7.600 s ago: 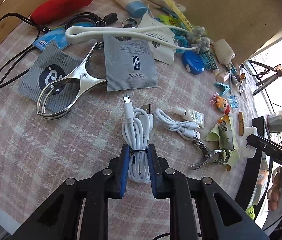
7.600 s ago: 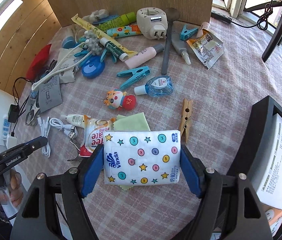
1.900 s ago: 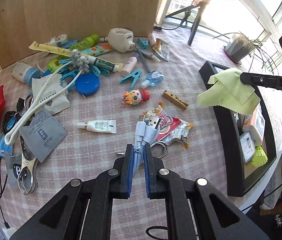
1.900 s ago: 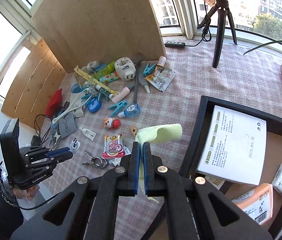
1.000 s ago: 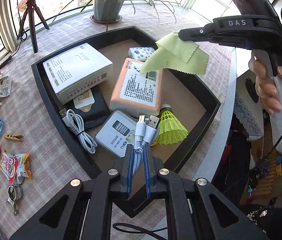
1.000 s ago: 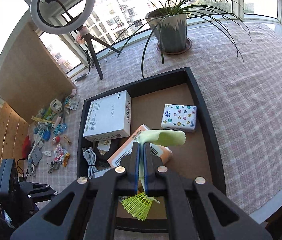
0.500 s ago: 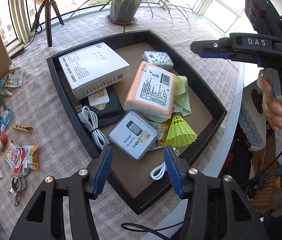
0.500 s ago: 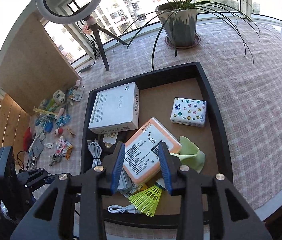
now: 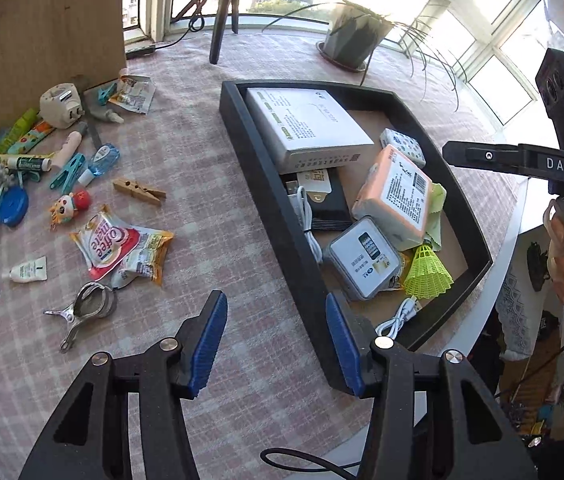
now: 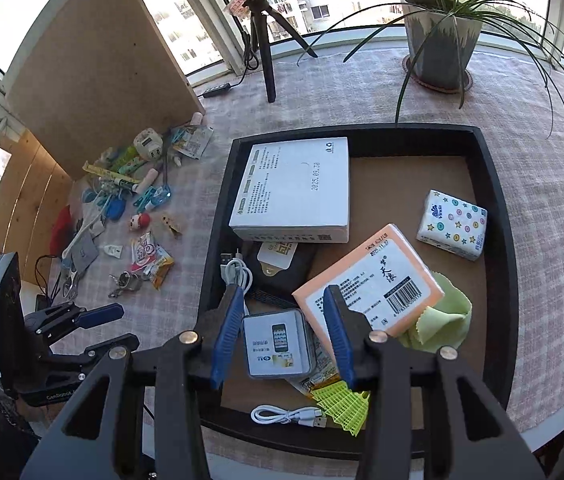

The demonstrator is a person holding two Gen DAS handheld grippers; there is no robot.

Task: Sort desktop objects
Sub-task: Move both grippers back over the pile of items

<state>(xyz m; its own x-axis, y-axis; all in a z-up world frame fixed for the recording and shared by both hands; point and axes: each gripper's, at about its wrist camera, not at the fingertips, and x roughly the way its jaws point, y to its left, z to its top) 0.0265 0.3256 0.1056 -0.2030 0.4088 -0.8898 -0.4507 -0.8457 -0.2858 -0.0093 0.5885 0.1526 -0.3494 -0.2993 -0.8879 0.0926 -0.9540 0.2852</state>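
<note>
Over the near edge of the black tray (image 9: 266, 184), the left gripper (image 9: 276, 342) hangs with its jaws wide and easing slightly inward, nothing between them; they straddle the tray wall with checked counter (image 9: 210, 240) cloth under the left pad. The right gripper (image 10: 283, 334) hovers inside the tray, its jaws opening and empty, with the small grey phone tin (image 10: 278, 344) lying below the gap and untouched by either pad. Both loads look delivered: a coiled white cable (image 10: 287, 414) lies on the tray floor at the near wall beside the yellow-green shuttlecock (image 10: 339, 402), and the green cloth (image 10: 437, 322) sits crumpled against the orange-edged pack (image 10: 369, 280). Also in the tray are a white box (image 10: 293, 188), a starred tissue pack (image 10: 451, 224) and a second cable (image 10: 236, 270). So the placing step seems finished and the return trip is in hand. Left to sort on the counter are the coffee sachets (image 9: 116, 246), a wooden peg (image 9: 138, 192), a metal clip (image 9: 82, 314), a small tube (image 9: 26, 270), a toy figure (image 9: 70, 206) and the pile by the wooden board (image 9: 42, 28). Next, each gripper likely needs to swing back toward that scatter, choose 1 item apiece, and come down with jaws spread wide enough; the flat sachets may call for a low, edge-on pinch.
</note>
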